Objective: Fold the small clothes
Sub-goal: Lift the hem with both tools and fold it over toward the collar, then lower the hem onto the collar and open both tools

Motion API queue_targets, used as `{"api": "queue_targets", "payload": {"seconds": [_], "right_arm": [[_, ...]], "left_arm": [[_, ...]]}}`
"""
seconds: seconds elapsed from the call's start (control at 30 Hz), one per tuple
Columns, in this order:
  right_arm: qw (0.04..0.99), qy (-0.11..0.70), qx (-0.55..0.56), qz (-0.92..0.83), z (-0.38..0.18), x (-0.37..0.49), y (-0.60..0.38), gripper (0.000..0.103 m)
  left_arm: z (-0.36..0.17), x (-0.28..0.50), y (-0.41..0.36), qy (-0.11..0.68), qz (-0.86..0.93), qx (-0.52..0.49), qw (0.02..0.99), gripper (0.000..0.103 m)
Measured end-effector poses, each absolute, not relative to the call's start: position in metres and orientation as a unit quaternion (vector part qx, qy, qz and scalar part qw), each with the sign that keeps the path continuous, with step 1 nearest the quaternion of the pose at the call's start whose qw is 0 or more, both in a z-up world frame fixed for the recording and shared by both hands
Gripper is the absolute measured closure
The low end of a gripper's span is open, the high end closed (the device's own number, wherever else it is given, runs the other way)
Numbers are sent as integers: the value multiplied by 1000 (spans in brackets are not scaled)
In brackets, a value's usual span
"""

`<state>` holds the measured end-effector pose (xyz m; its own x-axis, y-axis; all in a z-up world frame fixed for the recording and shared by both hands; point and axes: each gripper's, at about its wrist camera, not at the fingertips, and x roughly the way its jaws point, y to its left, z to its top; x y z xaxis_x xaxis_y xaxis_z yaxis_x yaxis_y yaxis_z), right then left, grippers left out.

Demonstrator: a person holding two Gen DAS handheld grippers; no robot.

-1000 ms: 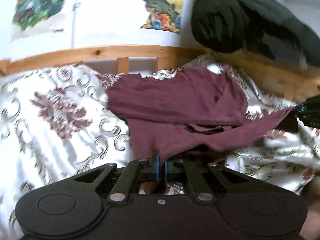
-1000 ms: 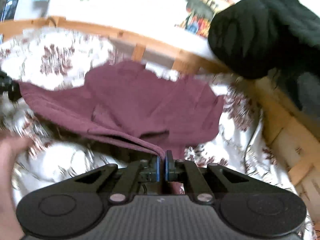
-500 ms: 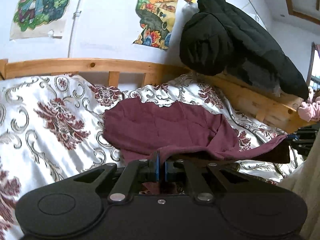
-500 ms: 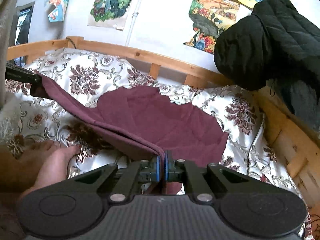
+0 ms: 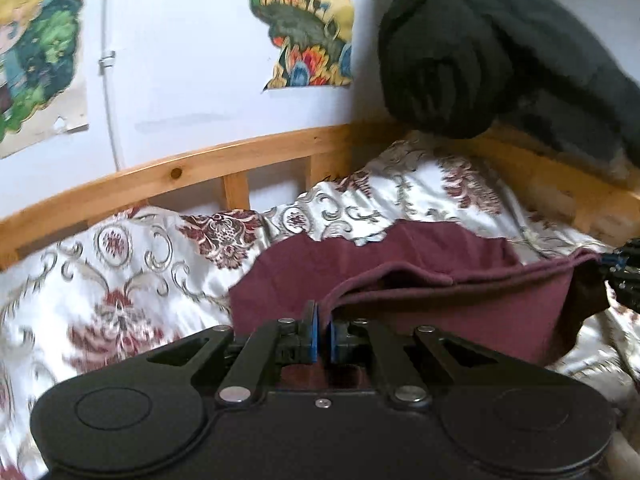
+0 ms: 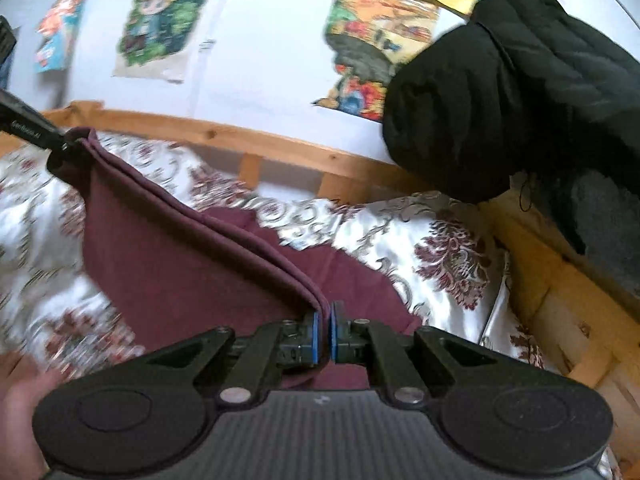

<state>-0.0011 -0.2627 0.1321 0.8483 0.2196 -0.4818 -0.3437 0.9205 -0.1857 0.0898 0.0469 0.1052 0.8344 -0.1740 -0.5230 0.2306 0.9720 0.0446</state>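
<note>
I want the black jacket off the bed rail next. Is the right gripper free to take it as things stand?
Probably not: the right gripper is shut on the maroon garment, whose edge stretches to the left gripper. The black jacket hangs beyond, uncovered.

Floral bedspread (image 5: 120, 264), wooden bedframe (image 5: 200, 168), black jacket (image 6: 500, 92), posters (image 5: 308, 20)

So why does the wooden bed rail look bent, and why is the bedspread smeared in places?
Left wrist view: the lens bows the bed rail into an arc; the bedspread is motion-smeared at lower left, while the left gripper is sharp. Right wrist view: the same curving, blurred posters, and a washed-out white wall.
</note>
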Motion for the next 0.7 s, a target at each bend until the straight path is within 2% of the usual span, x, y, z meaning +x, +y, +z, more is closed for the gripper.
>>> {"api": "queue_targets", "payload": {"seconds": [0.17, 0.33, 0.7], "right_arm": [[957, 228, -130, 126, 120, 69, -265, 96], [958, 231, -131, 110, 97, 125, -262, 96], [958, 250, -92, 105, 29, 180, -262, 94]], "left_arm": [[107, 166, 46, 292, -88, 53, 951, 98], [84, 236, 46, 325, -66, 51, 942, 97], [23, 310, 42, 378, -37, 72, 922, 97]]}}
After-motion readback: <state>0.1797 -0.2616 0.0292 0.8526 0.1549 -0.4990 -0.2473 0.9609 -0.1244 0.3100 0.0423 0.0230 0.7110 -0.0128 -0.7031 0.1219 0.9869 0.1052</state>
